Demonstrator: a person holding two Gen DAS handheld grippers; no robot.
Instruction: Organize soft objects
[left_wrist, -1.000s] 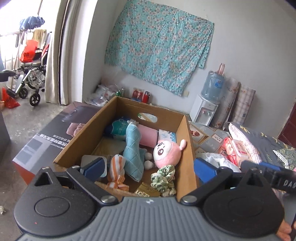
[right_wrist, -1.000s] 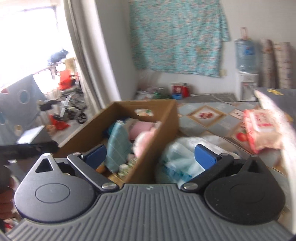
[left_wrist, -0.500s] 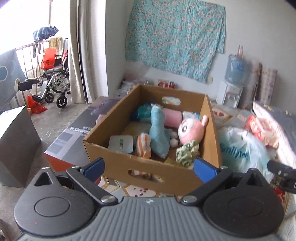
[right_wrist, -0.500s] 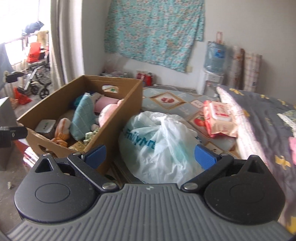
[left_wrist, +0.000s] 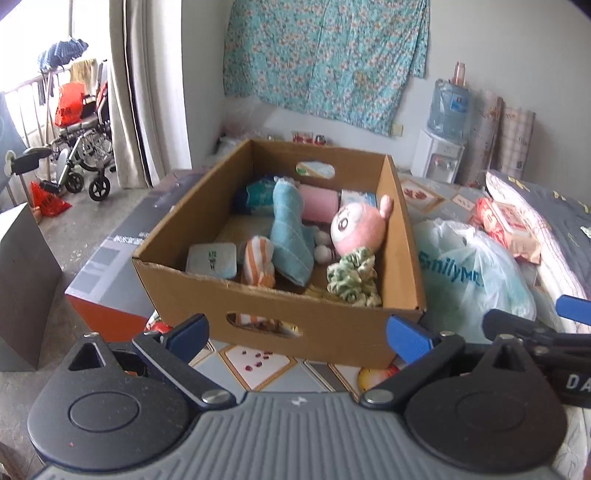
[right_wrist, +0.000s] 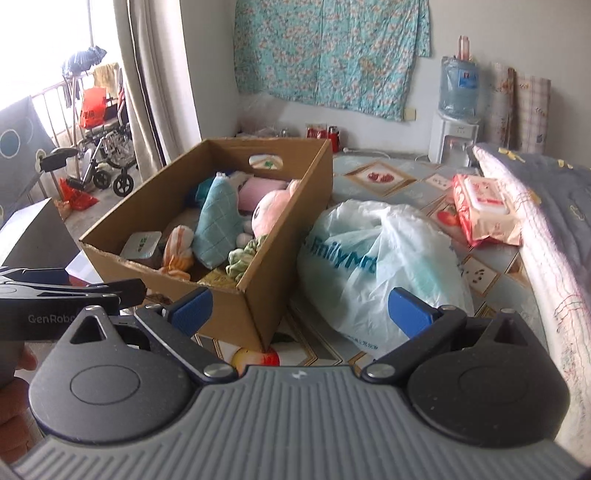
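Observation:
An open cardboard box (left_wrist: 400, 240) (right_wrist: 258, 291) stands on the patterned floor mat. Inside lie a pink plush doll (left_wrist: 356, 229) (right_wrist: 269, 210), a teal towel (left_wrist: 290, 236) (right_wrist: 216, 225), an orange-striped cloth (left_wrist: 258, 262) (right_wrist: 179, 251), a green scrunchie (left_wrist: 352, 277) (right_wrist: 243, 258), a pink roll (left_wrist: 319, 201) and a wipes pack (left_wrist: 211, 260). My left gripper (left_wrist: 297, 332) is open and empty, hanging before the box's near wall. My right gripper (right_wrist: 299, 302) is open and empty, near the box's right corner and a white plastic bag (right_wrist: 373, 266) (left_wrist: 476, 273).
A red wipes packet (right_wrist: 484, 206) lies beside a quilted bed edge (right_wrist: 554, 236) on the right. A flat orange-sided carton (left_wrist: 107, 280) sits left of the box, with a grey block (left_wrist: 22, 288) further left. A water dispenser (right_wrist: 456, 122) and a wheelchair (left_wrist: 81, 147) stand behind.
Both grippers have drawn back and up from the box, so its whole near wall and the plastic bag show. Both stay open and empty.

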